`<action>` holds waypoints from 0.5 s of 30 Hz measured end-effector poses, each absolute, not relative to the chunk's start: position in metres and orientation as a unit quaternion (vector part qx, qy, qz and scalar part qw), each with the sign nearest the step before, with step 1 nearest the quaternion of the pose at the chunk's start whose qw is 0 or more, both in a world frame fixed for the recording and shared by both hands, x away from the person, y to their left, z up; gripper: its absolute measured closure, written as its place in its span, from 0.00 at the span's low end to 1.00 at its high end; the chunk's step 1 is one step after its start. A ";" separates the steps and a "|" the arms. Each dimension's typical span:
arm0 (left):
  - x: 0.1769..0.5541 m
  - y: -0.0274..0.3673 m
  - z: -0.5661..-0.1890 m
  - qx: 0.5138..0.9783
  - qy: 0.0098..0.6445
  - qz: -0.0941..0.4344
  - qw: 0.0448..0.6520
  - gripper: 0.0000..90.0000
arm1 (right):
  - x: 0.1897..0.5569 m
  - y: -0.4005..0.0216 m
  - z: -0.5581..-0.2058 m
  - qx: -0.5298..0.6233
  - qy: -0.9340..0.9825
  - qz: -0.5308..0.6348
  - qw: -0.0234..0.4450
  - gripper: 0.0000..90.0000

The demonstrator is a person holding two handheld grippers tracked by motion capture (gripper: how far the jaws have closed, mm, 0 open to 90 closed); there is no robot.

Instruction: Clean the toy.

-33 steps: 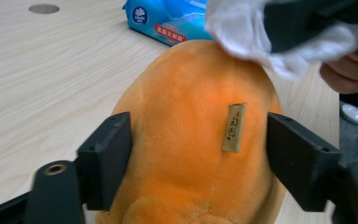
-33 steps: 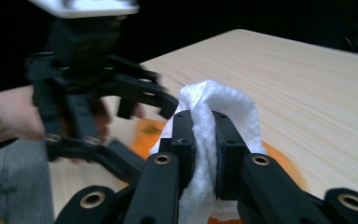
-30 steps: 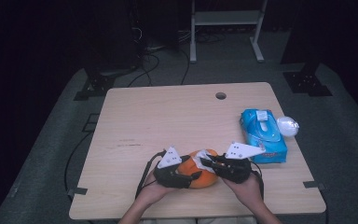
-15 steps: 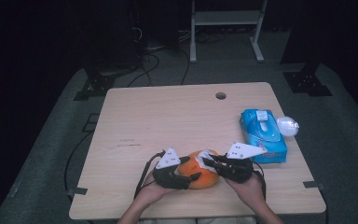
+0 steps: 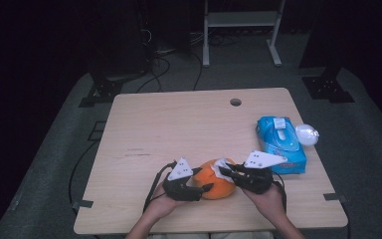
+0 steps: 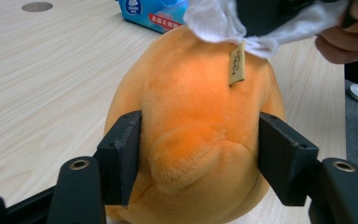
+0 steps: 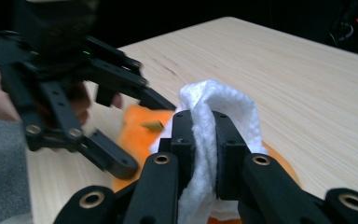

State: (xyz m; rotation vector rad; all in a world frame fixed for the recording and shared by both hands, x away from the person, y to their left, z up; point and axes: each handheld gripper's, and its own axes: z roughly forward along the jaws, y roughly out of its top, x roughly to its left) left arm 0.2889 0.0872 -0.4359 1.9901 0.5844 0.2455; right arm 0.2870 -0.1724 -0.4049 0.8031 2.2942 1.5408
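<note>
wooden table point(image 5: 179, 129), left hand-held gripper point(image 6: 200, 154) squeezing orange plush point(image 6: 191, 116)

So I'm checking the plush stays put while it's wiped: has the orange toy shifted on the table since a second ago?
No. In the high view the orange toy sits at the same spot, level with the near end of the blue wipes pack to its right.

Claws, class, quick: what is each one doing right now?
Left claw: jaws just closing, pressed on the round orange plush toy.
Right claw: shut on the white fluffy cloth.
</note>
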 end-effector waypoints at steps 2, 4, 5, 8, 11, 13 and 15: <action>0.291 0.090 -0.436 0.822 0.245 0.099 0.504 0.41 | 0.294 -0.182 -0.410 0.296 0.787 0.522 0.141 0.89; 0.293 0.093 -0.438 0.818 0.252 0.094 0.508 0.42 | 0.301 -0.193 -0.415 0.324 0.778 0.521 0.135 0.89; 0.294 0.095 -0.438 0.817 0.255 0.091 0.509 0.42 | 0.303 -0.197 -0.416 0.334 0.773 0.524 0.130 0.89; 0.297 0.098 -0.440 0.813 0.260 0.085 0.515 0.43 | 0.301 -0.197 -0.414 0.329 0.769 0.534 0.125 0.89; 0.297 0.098 -0.440 0.813 0.261 0.083 0.514 0.43 | 0.305 -0.196 -0.418 0.330 0.772 0.529 0.123 0.89; 0.297 0.098 -0.440 0.813 0.261 0.083 0.514 0.43 | 0.311 -0.201 -0.424 0.348 0.767 0.526 0.116 0.89; 0.297 0.098 -0.440 0.813 0.260 0.082 0.514 0.43 | 0.314 -0.205 -0.428 0.364 0.761 0.527 0.104 0.89</action>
